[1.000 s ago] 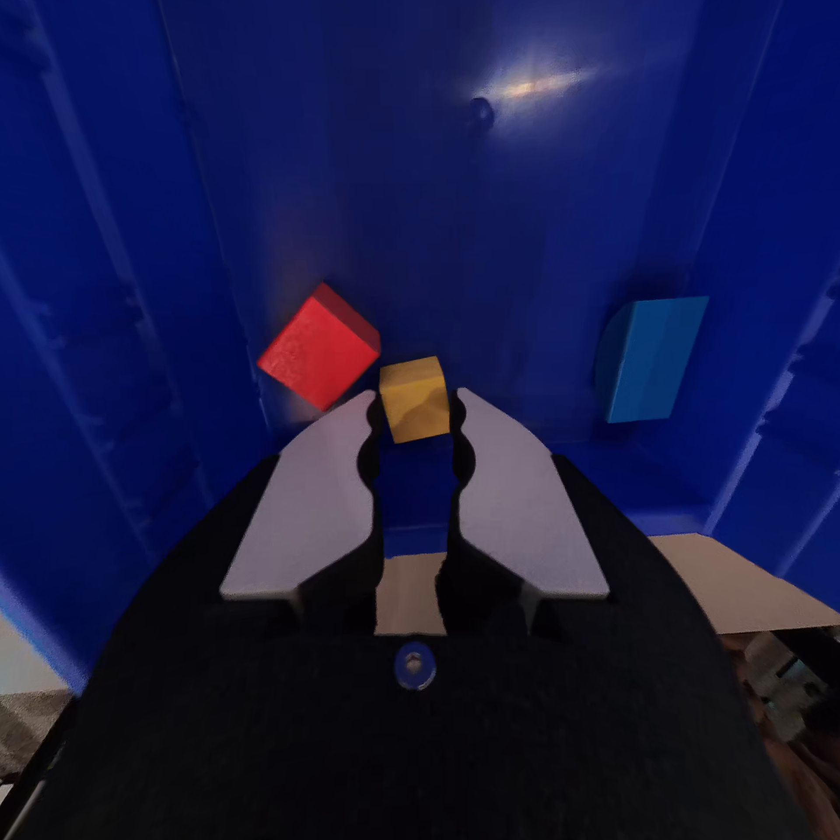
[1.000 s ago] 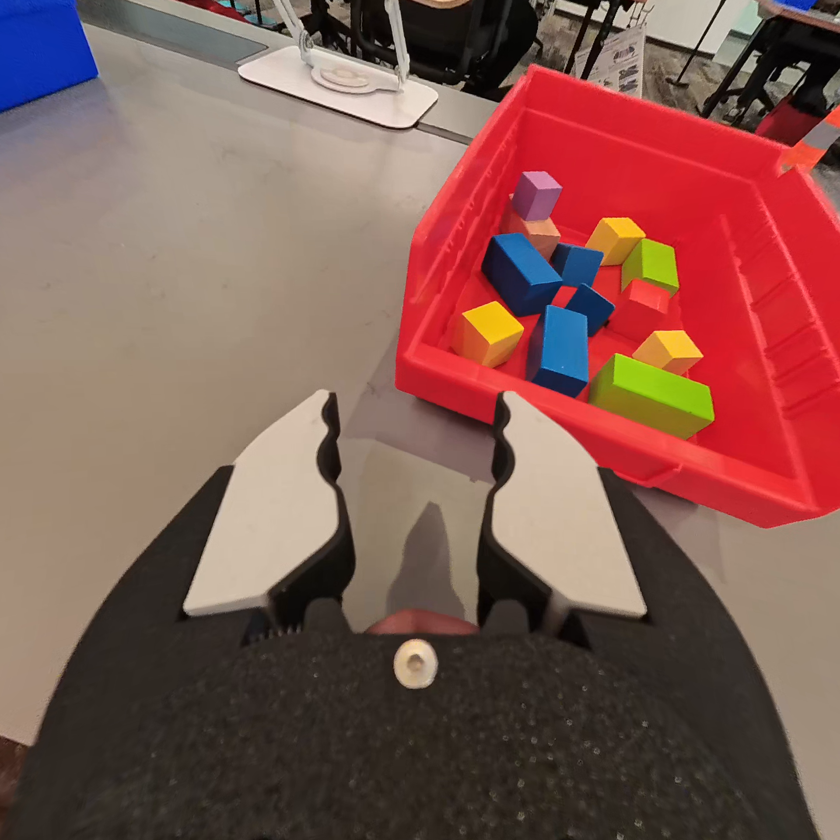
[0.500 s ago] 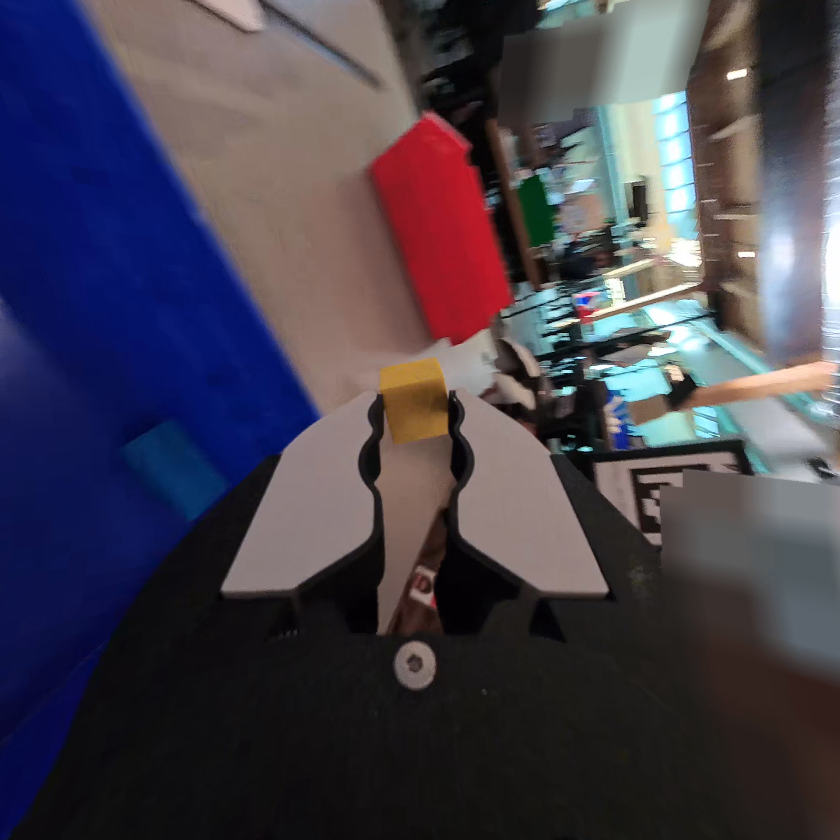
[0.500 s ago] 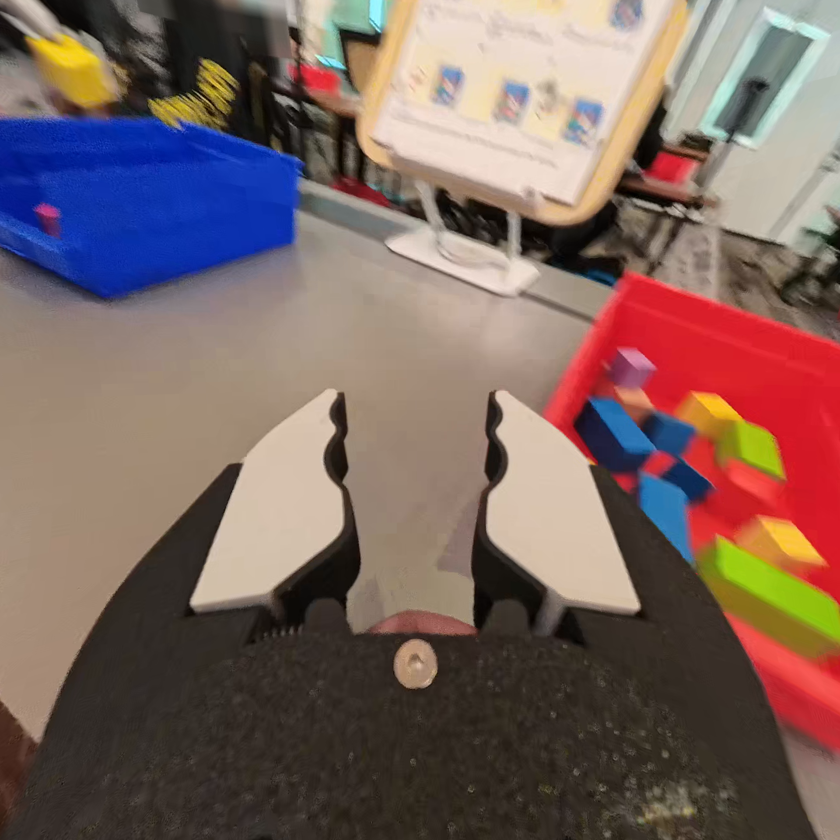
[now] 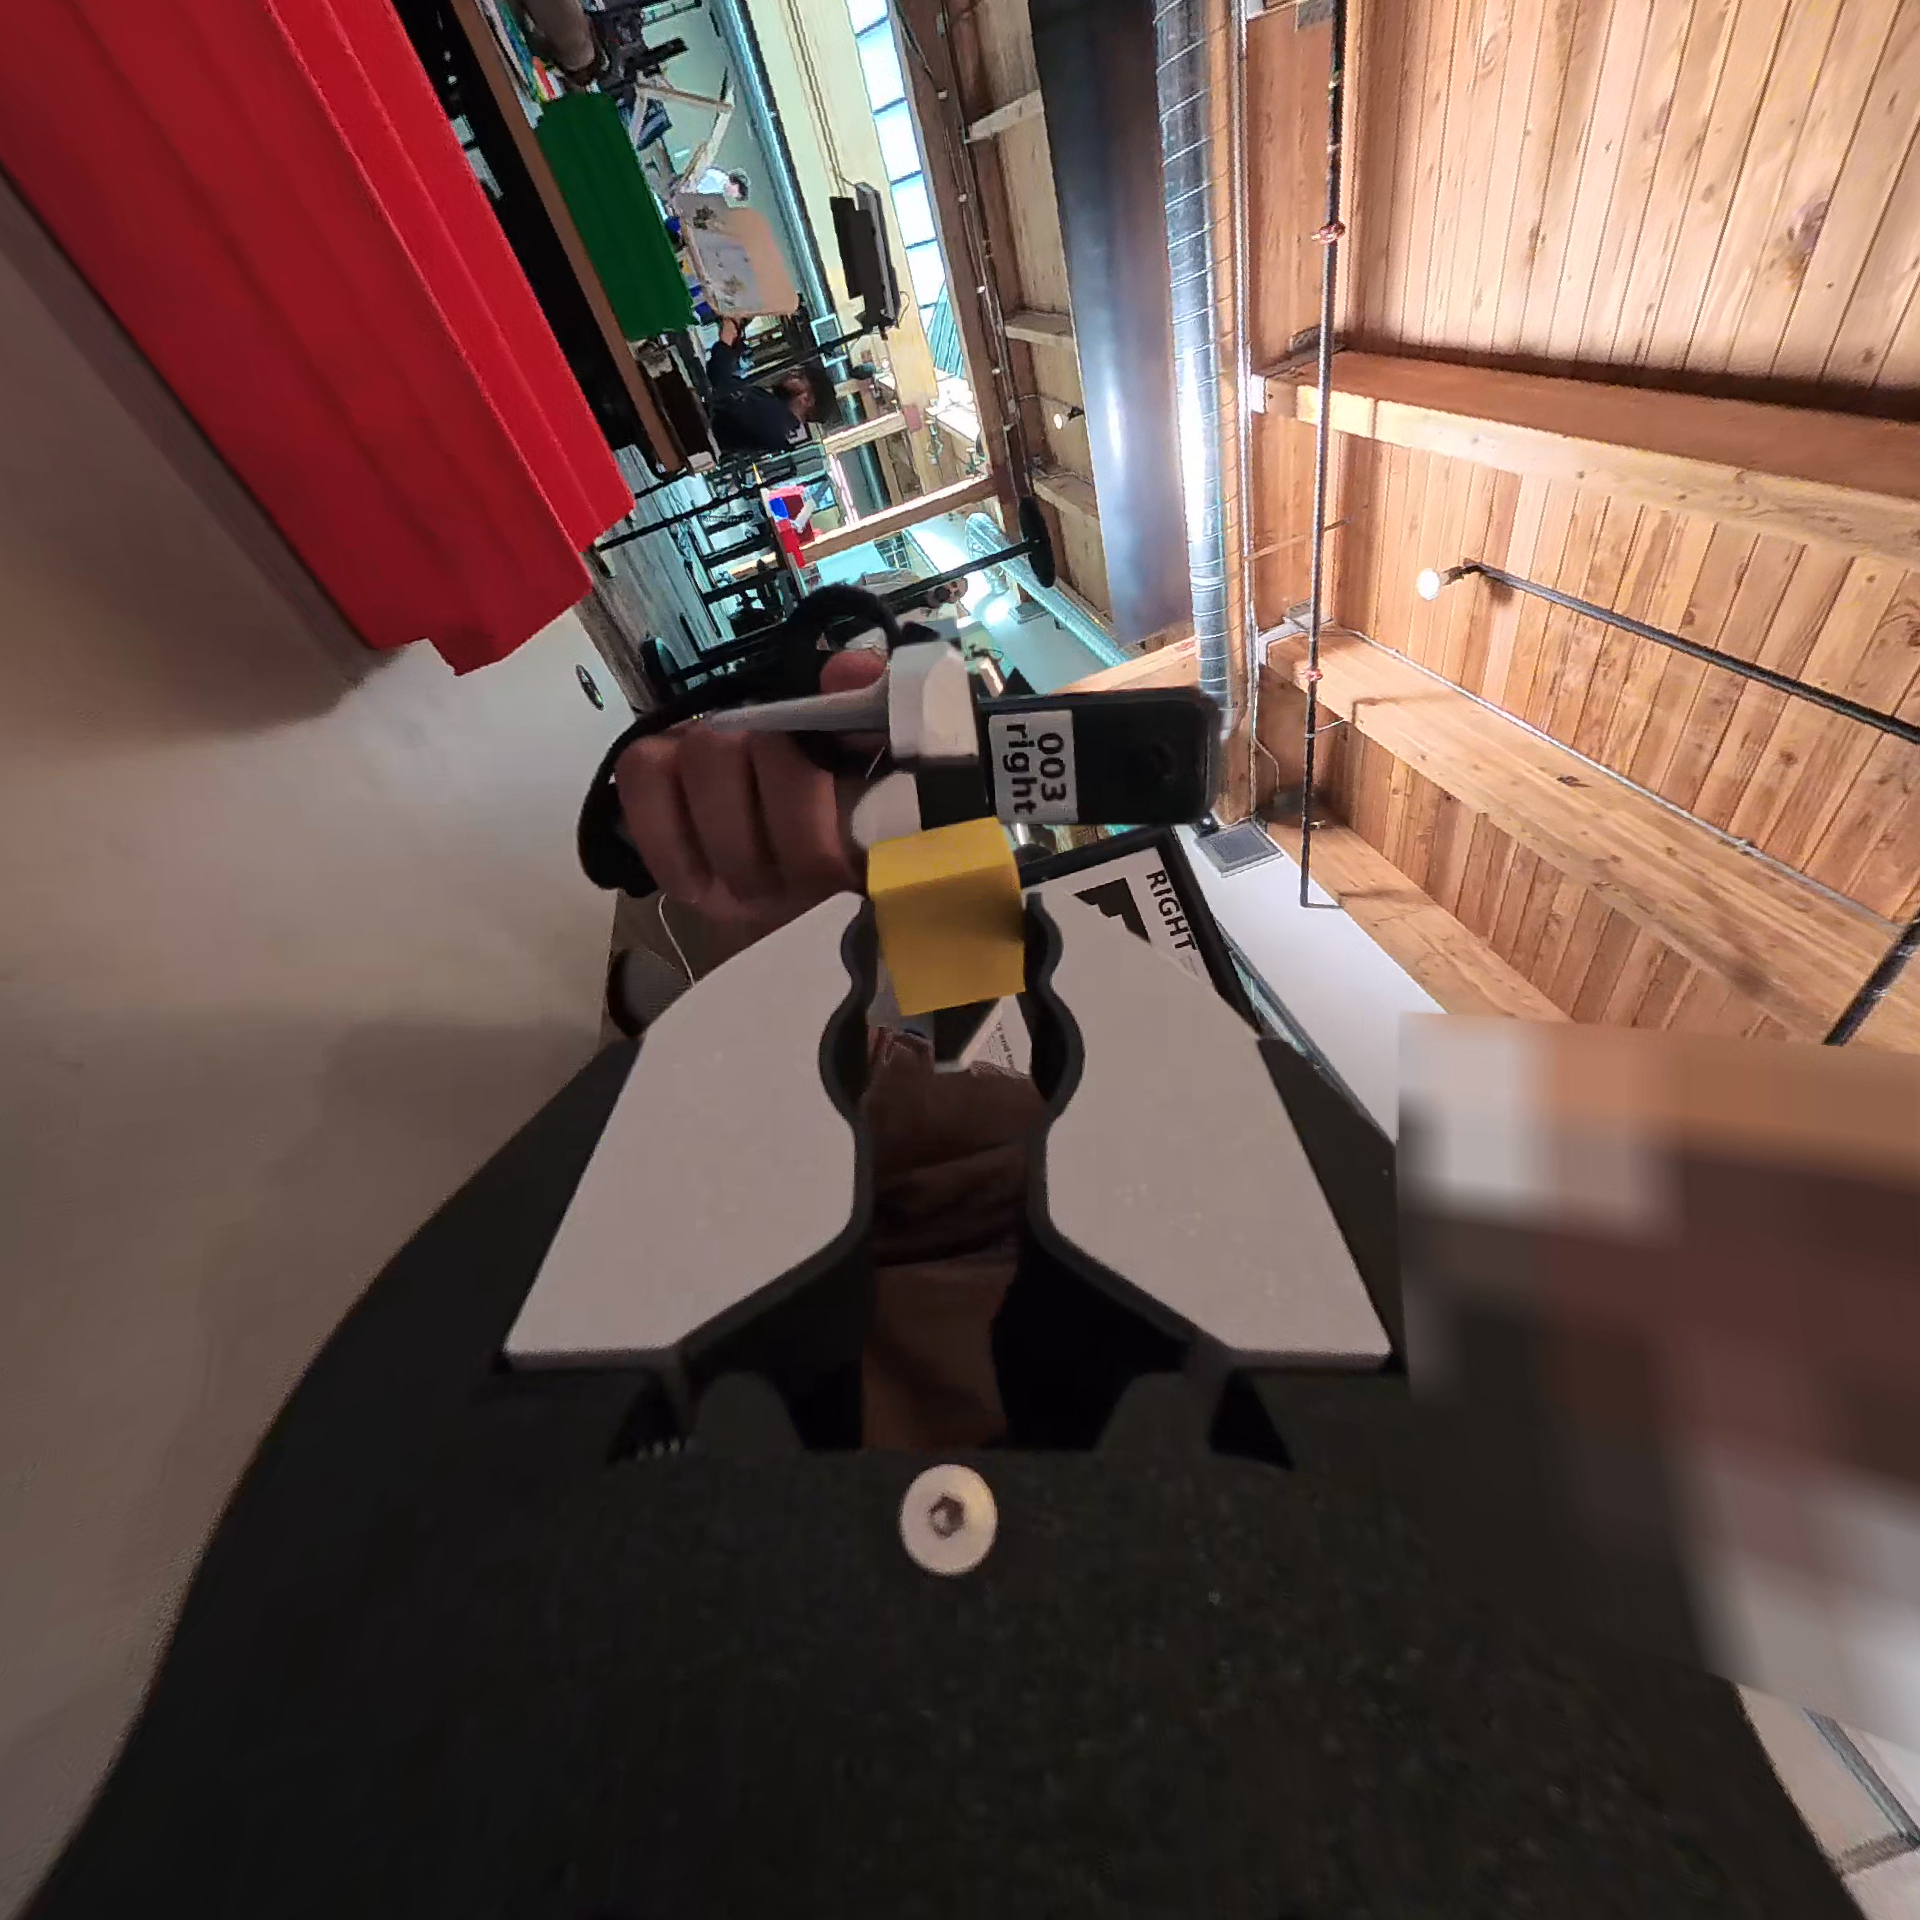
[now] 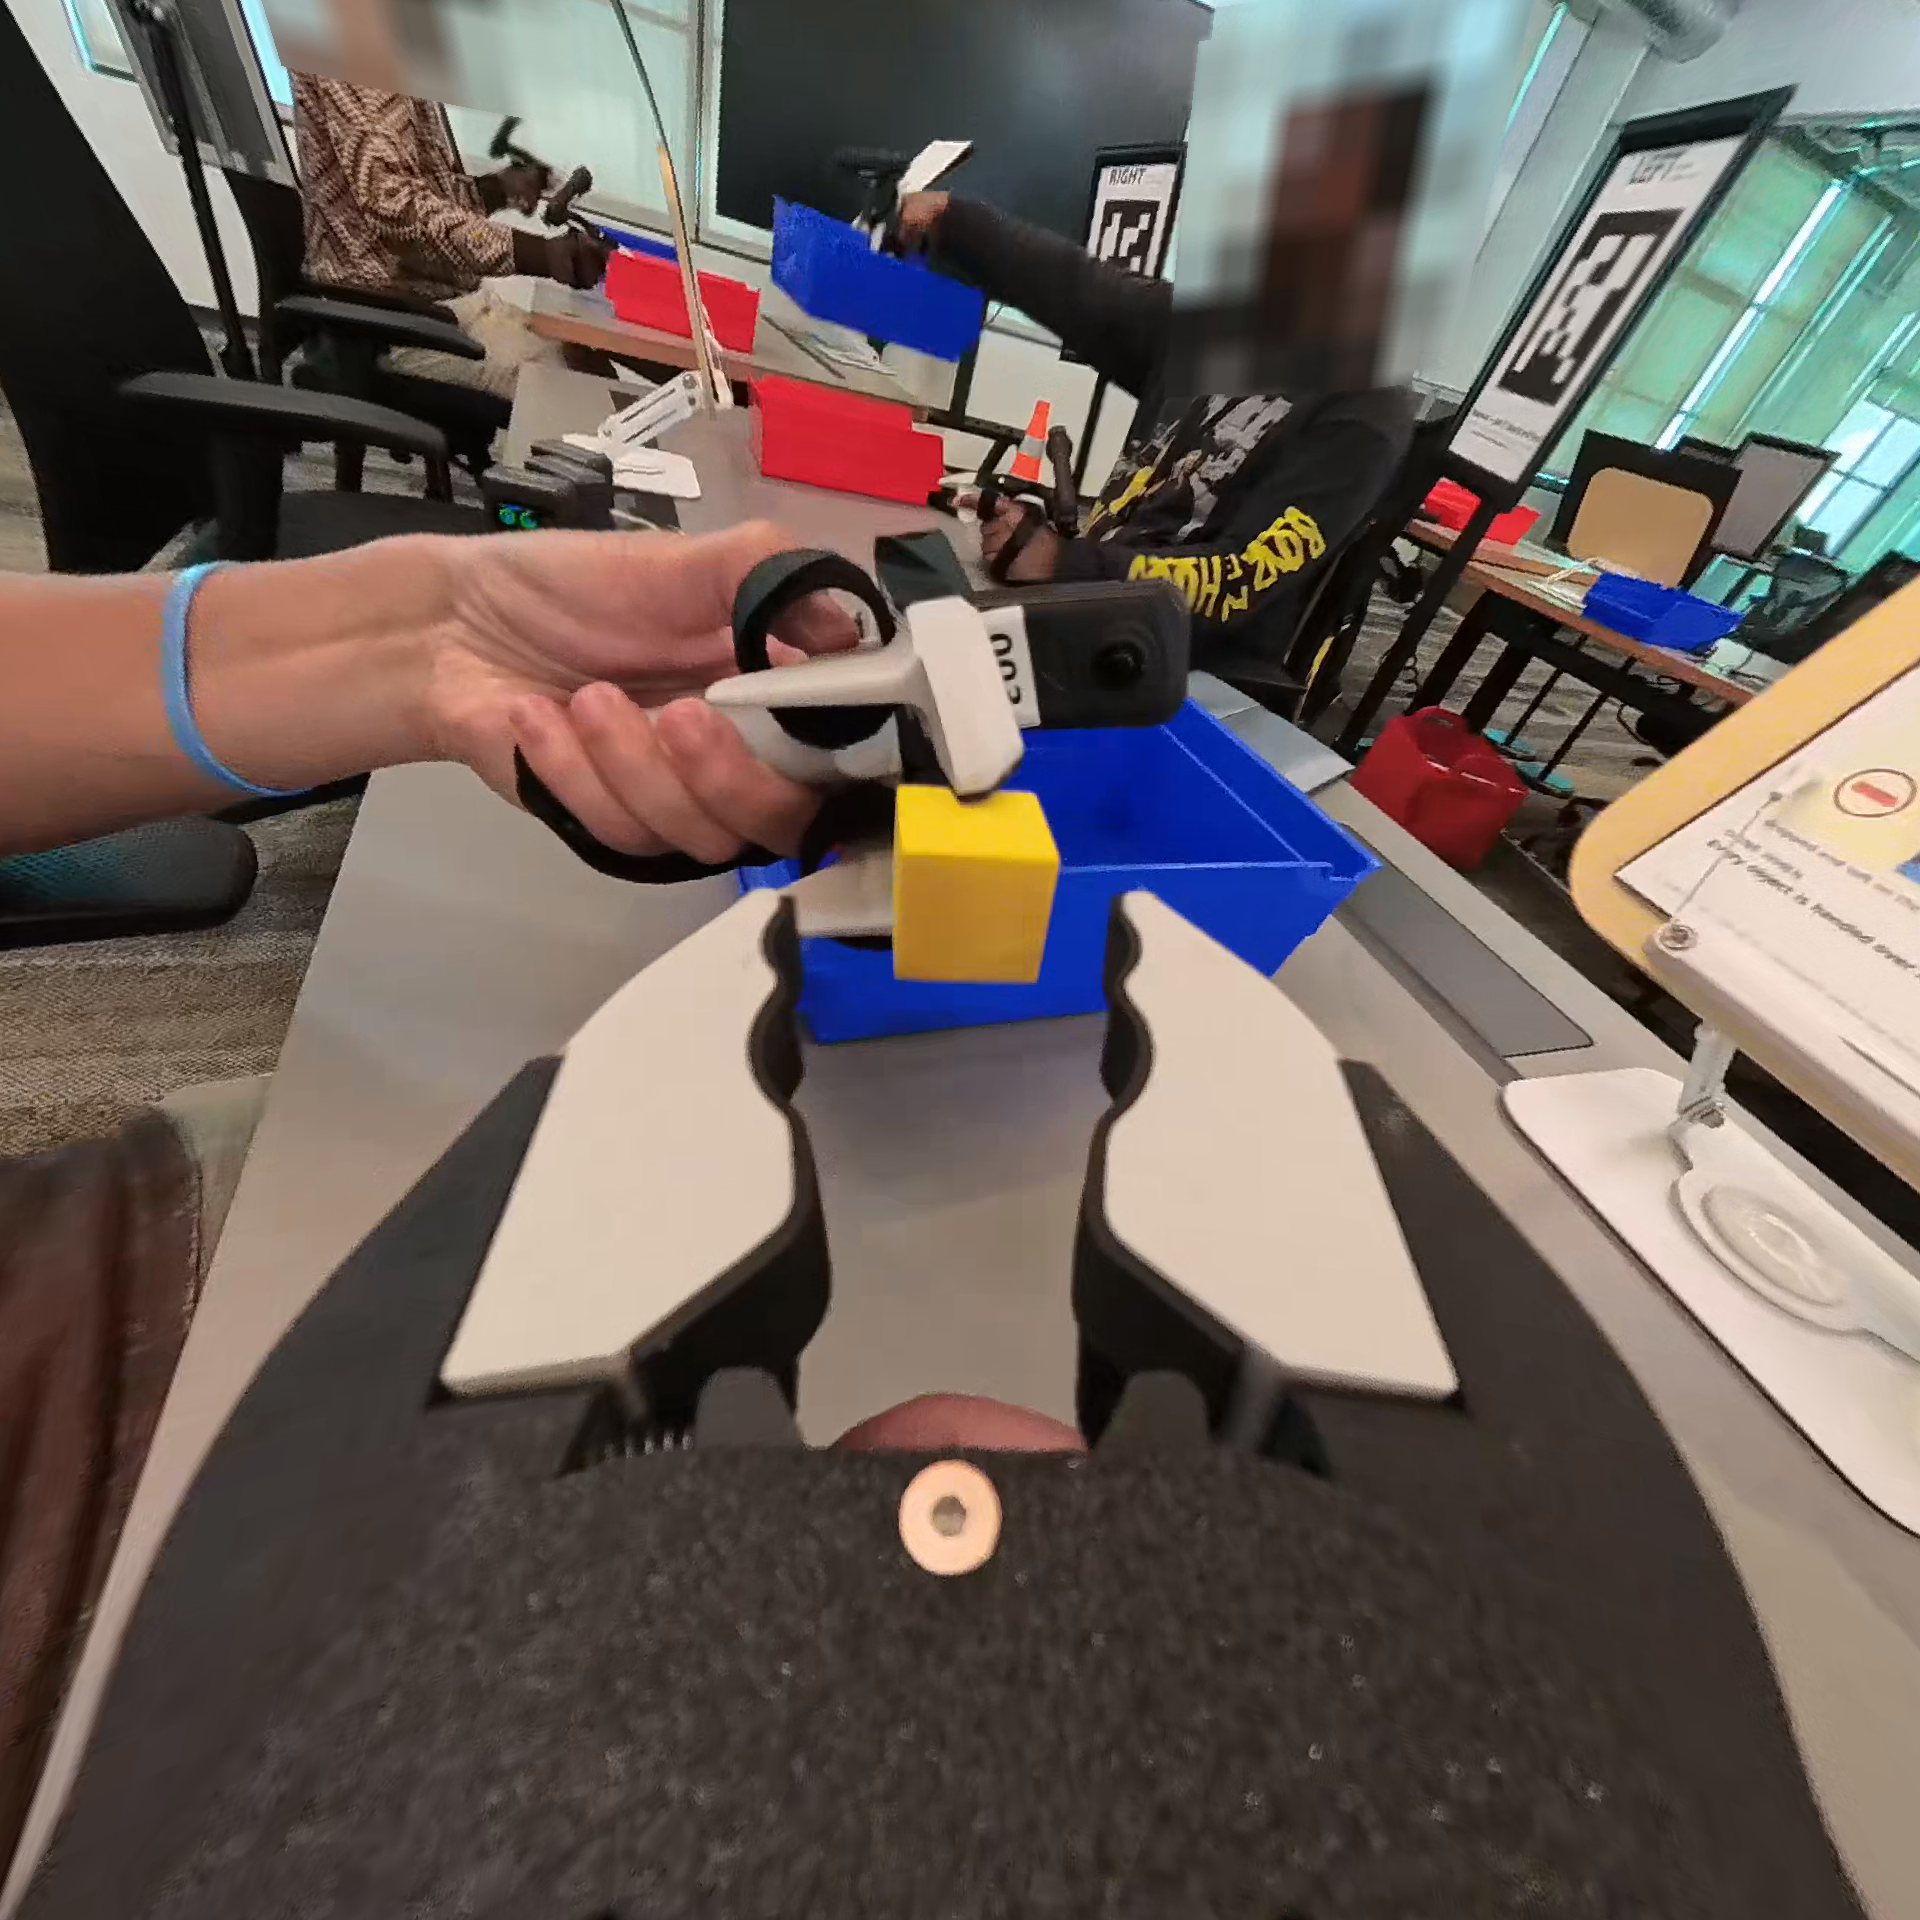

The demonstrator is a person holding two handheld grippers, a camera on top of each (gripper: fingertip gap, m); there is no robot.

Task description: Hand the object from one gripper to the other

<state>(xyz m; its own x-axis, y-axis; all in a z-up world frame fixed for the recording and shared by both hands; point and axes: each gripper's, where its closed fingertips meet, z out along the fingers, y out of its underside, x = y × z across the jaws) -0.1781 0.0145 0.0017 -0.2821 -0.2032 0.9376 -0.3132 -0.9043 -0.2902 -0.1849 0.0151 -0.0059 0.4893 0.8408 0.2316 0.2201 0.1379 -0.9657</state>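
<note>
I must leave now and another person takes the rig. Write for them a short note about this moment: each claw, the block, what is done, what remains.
Left claw: shut on the yellow block, which it holds at its fingertips in the air over the grey table.
Right claw: open and empty, facing the yellow block, which sits just ahead of the gap between its fingertips.
Blue bin stands on the table behind the block; red bin on the other side.
Done: block picked up and presented.
Left: bring the right claw around the block, shut it, then open the left claw.
</note>
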